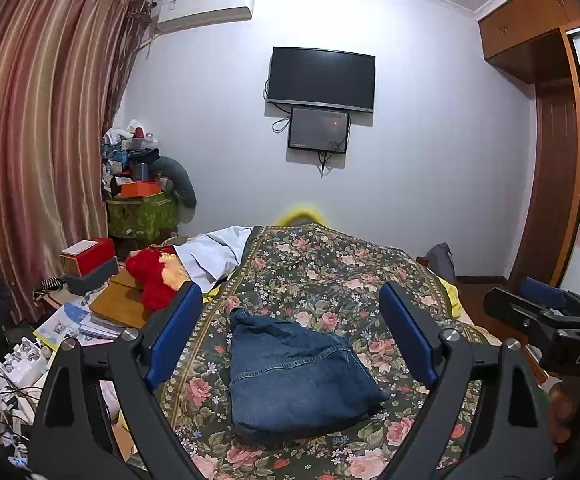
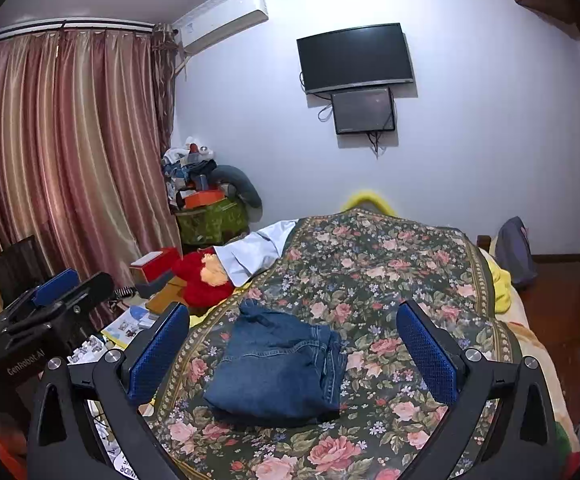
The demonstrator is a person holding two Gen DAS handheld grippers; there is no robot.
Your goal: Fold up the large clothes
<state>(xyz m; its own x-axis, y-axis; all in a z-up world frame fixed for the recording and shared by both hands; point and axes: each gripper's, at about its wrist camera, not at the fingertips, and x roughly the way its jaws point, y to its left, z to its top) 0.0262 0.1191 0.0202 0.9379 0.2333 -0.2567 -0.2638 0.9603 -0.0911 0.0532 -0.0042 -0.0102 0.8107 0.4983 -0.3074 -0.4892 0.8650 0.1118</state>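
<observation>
While folded jeans (image 1: pixel 294 372) lie on the floral bedspread (image 1: pixel 330 264), both hand-held grippers (image 1: pixel 290 340) (image 2: pixel 294 344) apparently hover released.

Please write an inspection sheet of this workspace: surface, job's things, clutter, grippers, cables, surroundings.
Surface: floral bedspread on a bed, lightly wrinkled.
Job's things: blue jeans, folded into a compact bundle, lying free on the bedspread.
Clutter: red plush toy, white cloth, red box, papers left of the bed.
Grippers: left gripper open, nothing held; right gripper open, nothing held.
Cables: dangling under the small screen; a tangle at lower left.
Surroundings: television, air conditioner, curtain, wardrobe.
</observation>
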